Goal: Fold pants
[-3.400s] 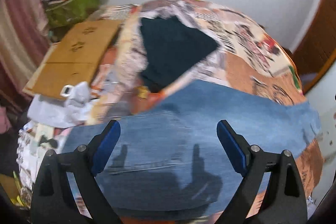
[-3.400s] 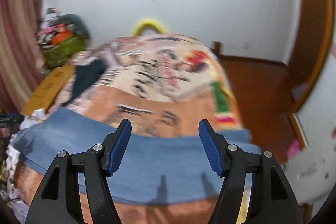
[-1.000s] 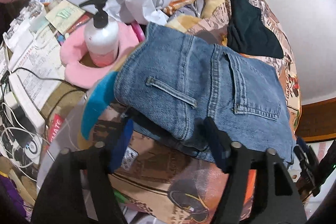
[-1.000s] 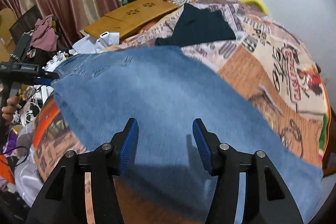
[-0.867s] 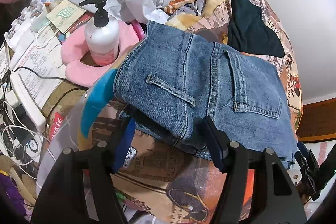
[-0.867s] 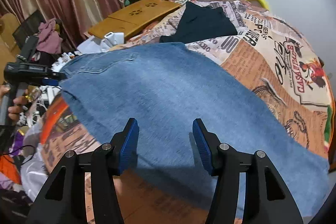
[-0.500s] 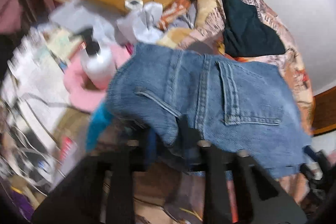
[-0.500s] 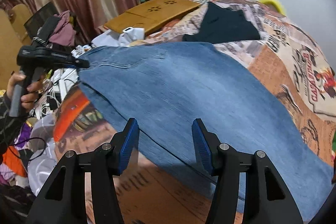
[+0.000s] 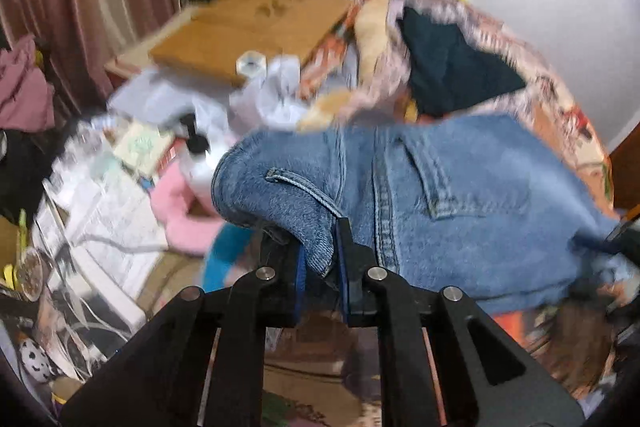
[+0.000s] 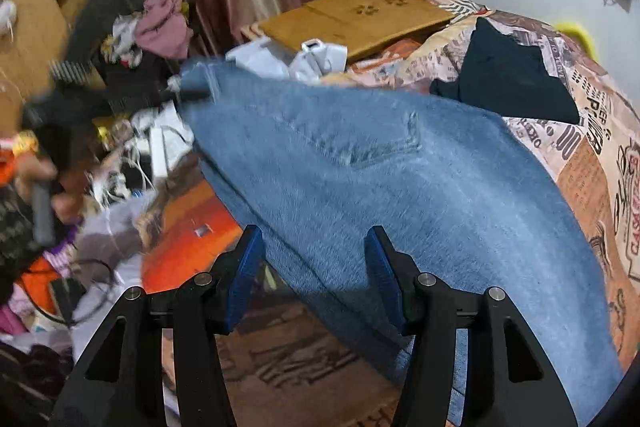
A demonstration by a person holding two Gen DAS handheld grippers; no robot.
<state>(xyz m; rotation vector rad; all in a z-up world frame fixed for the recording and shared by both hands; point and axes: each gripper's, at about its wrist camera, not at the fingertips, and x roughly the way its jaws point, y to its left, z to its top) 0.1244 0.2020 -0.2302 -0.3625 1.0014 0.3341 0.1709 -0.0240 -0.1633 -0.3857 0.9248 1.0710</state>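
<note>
**Waistband pinched on my left, right jaws apart**

Between my left gripper's (image 9: 322, 259) blue pads sits a fold of the jeans' (image 9: 460, 195) waistband, clamped tight beside a belt loop. My right gripper (image 10: 316, 275) stands parted above the denim leg, pads pressing on nothing. From those fingers the jeans stretch across the patterned bedspread (image 10: 600, 155), one corner raised at my left. Beyond them lie a dark garment (image 10: 516, 83) and a wooden board (image 10: 356, 19).

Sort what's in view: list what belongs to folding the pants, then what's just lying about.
Job: jeans; left gripper, just closed on their waistband; right gripper, open above the jeans.

Lying about: dark garment, pump bottle, wooden lap desk, pink cushion.
</note>
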